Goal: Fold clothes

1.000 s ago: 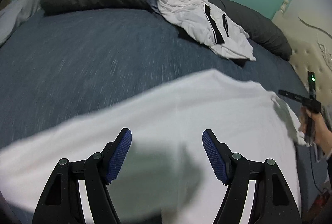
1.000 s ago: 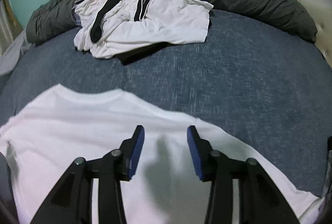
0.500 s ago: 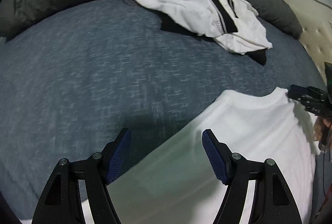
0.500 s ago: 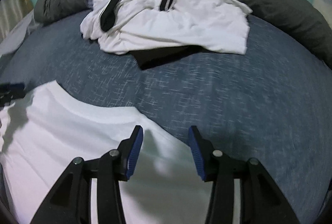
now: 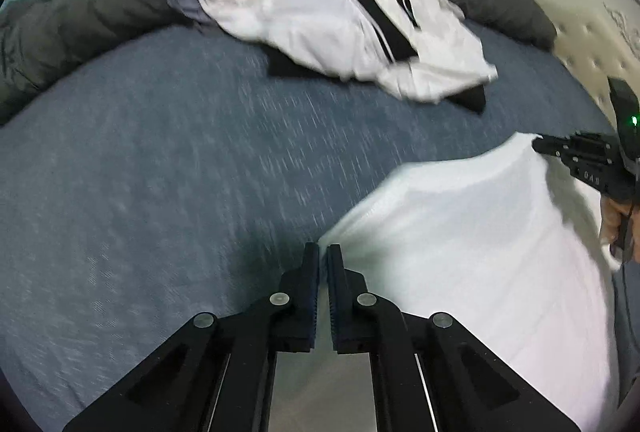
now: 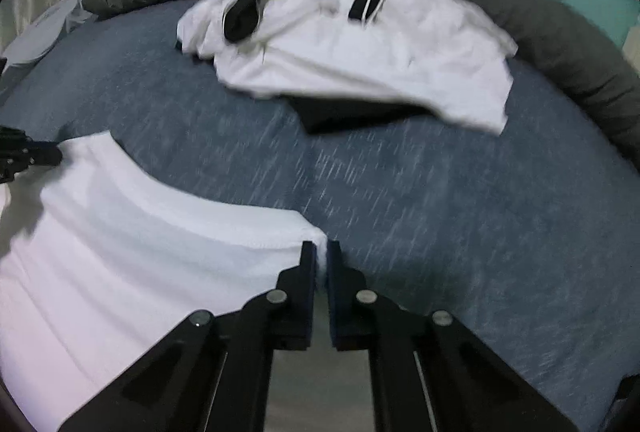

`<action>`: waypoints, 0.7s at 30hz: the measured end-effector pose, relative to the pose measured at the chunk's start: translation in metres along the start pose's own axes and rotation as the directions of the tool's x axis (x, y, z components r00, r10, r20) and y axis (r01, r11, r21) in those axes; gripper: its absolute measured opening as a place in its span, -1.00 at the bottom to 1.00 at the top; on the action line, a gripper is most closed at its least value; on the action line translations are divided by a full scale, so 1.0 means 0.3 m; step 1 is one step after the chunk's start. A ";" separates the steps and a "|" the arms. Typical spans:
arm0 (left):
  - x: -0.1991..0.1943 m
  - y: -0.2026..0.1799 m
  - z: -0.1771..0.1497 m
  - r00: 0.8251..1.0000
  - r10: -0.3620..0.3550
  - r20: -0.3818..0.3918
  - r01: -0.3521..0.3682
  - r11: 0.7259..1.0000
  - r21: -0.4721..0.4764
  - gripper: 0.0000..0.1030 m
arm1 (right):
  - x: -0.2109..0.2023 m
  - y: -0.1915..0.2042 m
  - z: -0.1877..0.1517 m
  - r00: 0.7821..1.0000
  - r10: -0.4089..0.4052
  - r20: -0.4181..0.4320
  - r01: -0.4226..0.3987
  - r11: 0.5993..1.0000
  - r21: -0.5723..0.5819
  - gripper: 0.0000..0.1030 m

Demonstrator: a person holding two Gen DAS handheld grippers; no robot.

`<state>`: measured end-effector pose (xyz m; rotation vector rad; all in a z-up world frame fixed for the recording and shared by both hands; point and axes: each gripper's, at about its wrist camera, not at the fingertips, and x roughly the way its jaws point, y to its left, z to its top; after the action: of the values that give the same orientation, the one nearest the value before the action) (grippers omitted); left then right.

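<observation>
A: So the plain white cotton T-shirt (image 5: 460,244) lies flat on the blue-grey heathered bedsheet (image 5: 160,191), near edge of the bed. How are the grippers sitting?

B: Both angled steeply down at it. Left gripper (image 5: 323,252) is pinching one far corner, jaws pressed together on the fabric. Right gripper (image 6: 321,250) does the same on the other corner.

A: Any writing?

B: Tiny pale letters on the right gripper's black body, too blurred to read.

Both wrist cameras sit close above the bed (image 5: 160,171), angled steeply down along their tongs, sharing the white shirt (image 5: 460,232) and the far clothes pile (image 6: 340,43).
</observation>
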<state>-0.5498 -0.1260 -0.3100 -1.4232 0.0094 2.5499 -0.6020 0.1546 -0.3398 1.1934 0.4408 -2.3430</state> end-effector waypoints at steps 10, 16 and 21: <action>0.101 0.001 -0.015 0.997 0.048 -0.057 -0.048 0.999 0.001 -0.85 | 0.063 0.010 0.042 0.996 -0.079 -0.037 0.079 0.997 0.012 -0.91; 0.010 0.055 -0.031 0.997 0.071 -0.014 -0.072 0.996 -0.046 -0.15 | 0.049 -0.026 0.004 0.991 -0.136 -0.015 0.136 0.988 0.071 -0.26; -0.188 0.154 -0.098 0.995 0.077 0.058 -0.068 0.989 -0.131 0.07 | -0.140 -0.100 -0.049 0.987 -0.118 0.105 0.089 0.965 0.247 -0.15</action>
<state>-0.5057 -0.1851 -0.2829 -1.4115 -0.1187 2.6978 -0.5872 0.1977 -0.3117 1.1514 0.1835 -2.6007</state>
